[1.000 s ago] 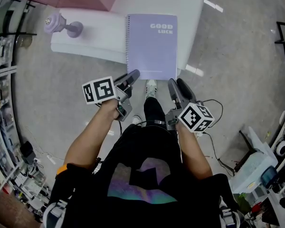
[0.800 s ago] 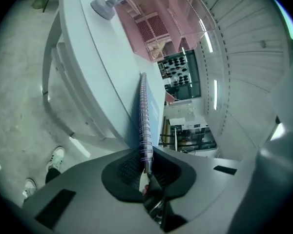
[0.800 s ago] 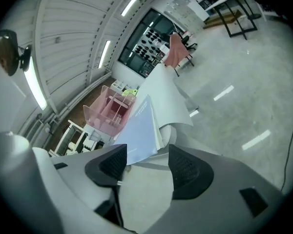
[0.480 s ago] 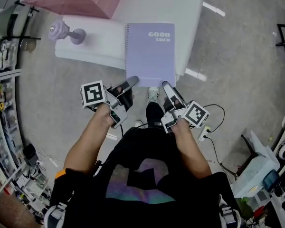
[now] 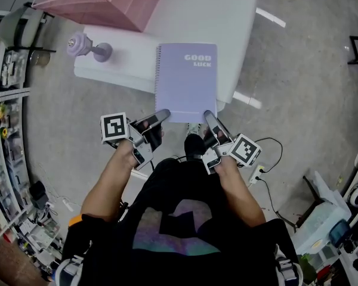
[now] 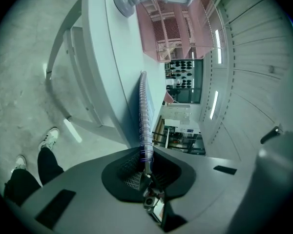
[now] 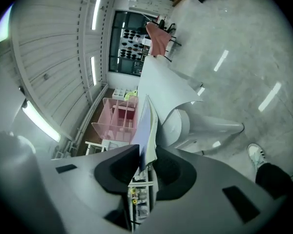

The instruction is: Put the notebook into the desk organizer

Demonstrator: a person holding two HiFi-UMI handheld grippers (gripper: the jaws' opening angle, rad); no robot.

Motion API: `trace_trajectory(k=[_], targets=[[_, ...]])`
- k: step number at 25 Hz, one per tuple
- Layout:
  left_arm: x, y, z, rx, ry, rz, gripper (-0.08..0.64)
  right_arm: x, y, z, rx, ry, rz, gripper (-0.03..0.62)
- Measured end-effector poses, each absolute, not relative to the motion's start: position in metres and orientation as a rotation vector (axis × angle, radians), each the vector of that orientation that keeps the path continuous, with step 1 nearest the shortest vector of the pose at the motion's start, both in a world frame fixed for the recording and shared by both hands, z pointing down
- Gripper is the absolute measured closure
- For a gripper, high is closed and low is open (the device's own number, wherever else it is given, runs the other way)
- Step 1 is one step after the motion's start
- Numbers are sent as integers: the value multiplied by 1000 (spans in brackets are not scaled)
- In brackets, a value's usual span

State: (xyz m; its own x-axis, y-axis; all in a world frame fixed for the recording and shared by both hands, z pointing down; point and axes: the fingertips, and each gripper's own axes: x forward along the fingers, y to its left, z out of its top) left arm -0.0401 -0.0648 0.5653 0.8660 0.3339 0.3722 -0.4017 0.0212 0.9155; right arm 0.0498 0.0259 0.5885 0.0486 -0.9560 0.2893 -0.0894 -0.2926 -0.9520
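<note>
**Both claws on the near end of the notebook**

Left claw [image 6: 145,160] is pinched down on the notebook [image 5: 187,82] right at its spiral binding, at the near-left corner. In the left gripper view the wire coils run straight into the gap between the black pads, no daylight there.

Right claw [image 7: 145,162] has the near-right corner. Its jaws are closing, and the lavender cover plus the white page edges already sit between the pads, which look to be touching on both sides.

The notebook itself is purple, cover up, with GOOD LUCK printed near its far-right corner. It lies along the near edge of the white counter [image 5: 227,16], with its near end poking out past that edge toward the person. Can't tell if it's lifted off the surface at all.

The pink mesh desk organizer [image 5: 101,2] sits at the far-left corner of the counter, well apart from the notebook.

There's also a small purple knobby thing [image 5: 89,46] by the left edge of the counter, off to the notebook's left and not touching it.
</note>
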Motion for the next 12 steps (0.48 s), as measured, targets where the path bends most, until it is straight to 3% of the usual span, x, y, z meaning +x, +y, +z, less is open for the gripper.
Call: trace_trajectory(k=[4,8,12], targets=[[-46,-68,581,1606,-122,726,522,45,25,582,-1649,1168,-1401,535],[-47,-65,584,1791,-172,849,485,42,22,567,-1844,1300,-1397,545],[-45,-60,570,1965,-161,901,497,41,20,553,-2032,1392,-1362,548]])
